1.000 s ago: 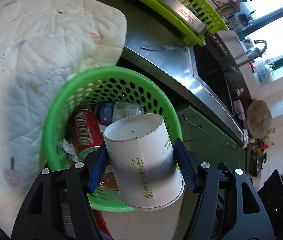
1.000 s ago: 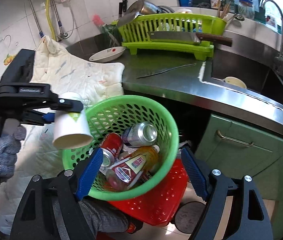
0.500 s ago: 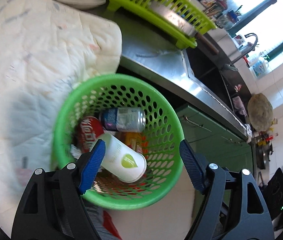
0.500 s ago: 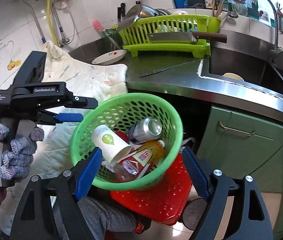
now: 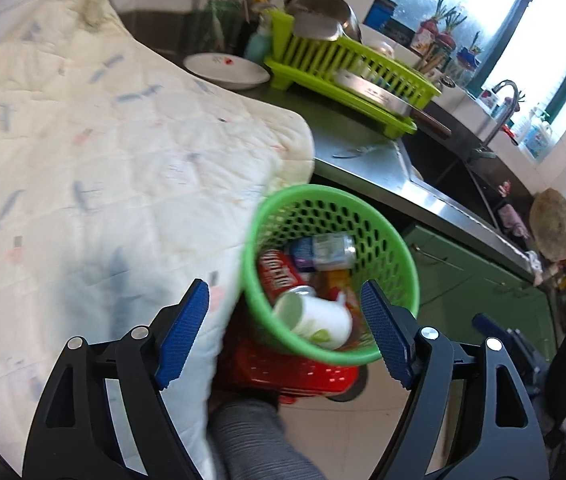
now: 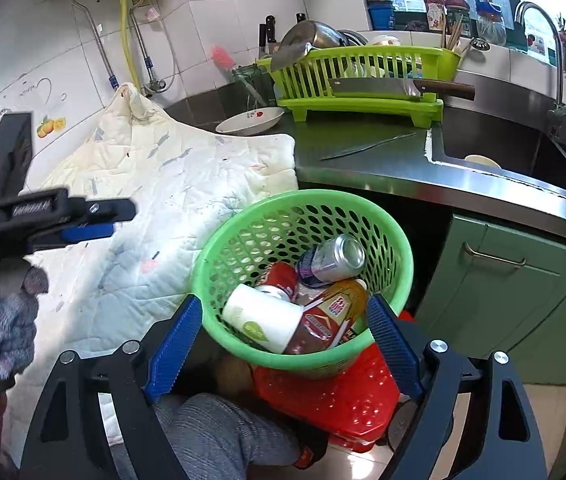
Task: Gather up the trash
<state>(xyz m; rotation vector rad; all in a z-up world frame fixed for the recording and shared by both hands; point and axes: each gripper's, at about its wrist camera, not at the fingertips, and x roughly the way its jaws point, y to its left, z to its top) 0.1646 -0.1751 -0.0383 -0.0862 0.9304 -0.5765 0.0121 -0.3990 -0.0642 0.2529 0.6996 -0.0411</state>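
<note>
Trash fills the green basket point(image 6: 303, 216): paper cup point(image 6: 263, 318) beside cans and a bottle. Left claw point(image 5: 285, 334), jaws just widened, and right claw point(image 6: 285, 340) gape empty above it; counter point(image 6: 363, 160) shows no litter.

My tabletop point(image 6: 367, 168) is a steel kitchen counter with a sink sunk into its right end. On it lie a pale quilted cloth point(image 6: 171, 184) draped over the left part and front edge, a white dish point(image 6: 249, 121) just behind the cloth, a lime-green drying rack point(image 6: 363, 88) at the back, and a slim knife point(image 6: 367, 146) flat before the rack.
</note>
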